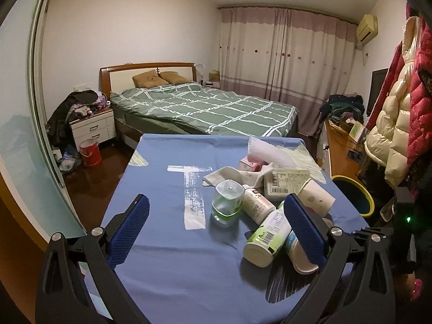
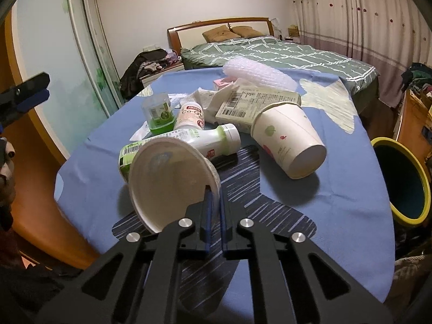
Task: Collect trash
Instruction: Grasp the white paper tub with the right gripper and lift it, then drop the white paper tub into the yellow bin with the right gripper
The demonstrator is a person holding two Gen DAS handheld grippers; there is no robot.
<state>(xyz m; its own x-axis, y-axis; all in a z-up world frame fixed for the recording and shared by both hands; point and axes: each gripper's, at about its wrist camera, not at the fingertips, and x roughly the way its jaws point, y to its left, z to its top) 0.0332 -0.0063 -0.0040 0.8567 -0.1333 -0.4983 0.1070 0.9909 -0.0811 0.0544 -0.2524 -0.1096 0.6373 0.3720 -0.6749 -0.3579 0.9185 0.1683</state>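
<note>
Right gripper [image 2: 213, 197] clamped on the near rim of a tipped white cup [image 2: 167, 181], one pad inside the mouth, one outside. Just beyond it lies a green-label bottle [image 2: 189, 140]; ahead-right, a paper cup [image 2: 290, 140] on its side. Bin [image 2: 402, 186] stands far right, off the table [image 2: 337, 216] edge. Left gripper [image 1: 216, 232] hangs wide open above the blue cloth, nothing between its pads; clear green-bottomed jar [image 1: 226, 202] sits just ahead.
</note>
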